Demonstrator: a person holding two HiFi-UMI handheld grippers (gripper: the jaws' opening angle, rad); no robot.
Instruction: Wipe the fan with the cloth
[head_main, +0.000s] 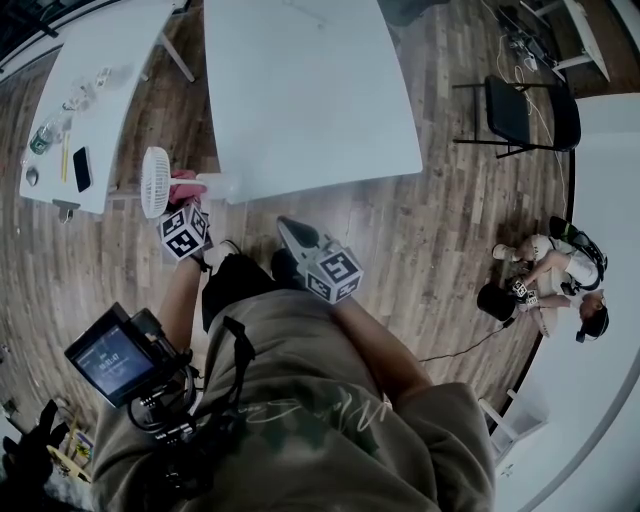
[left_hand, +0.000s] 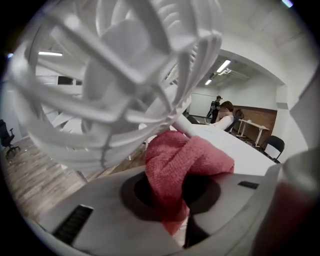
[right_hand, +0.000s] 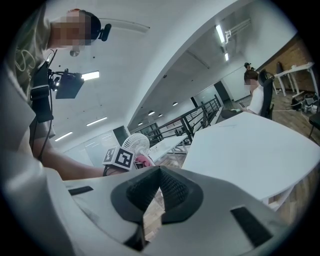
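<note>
Standing at the near-left corner of the large white table (head_main: 300, 90), the person has open wood floor (head_main: 430, 230) to the right. To the left is a narrow strip of floor, bounded by a second white table (head_main: 100, 70) carrying a phone (head_main: 82, 168).

- Black chair (head_main: 530, 110): far right, well apart.
- Fan (head_main: 155, 182): small and white, at that corner. Its round grille head hangs past the table edge over the strip.
- Fan's long axis: head to stem, running left to right toward the table corner in the head view. The disc is seen obliquely, and which way its front faces cannot be told. Nor can it be told whether its foot rests on the tabletop.
- Cloth (left_hand: 180, 165): pink and bunched, pinched between the jaws of the left gripper (left_hand: 172, 200). Its upper fold touches the fan's stem just under the grille, which fills that gripper's view.
- Right gripper (right_hand: 159, 187): jaws pressed together with nothing between them. It is held before the person's torso over the floor, near the fan but clear of it.
</note>
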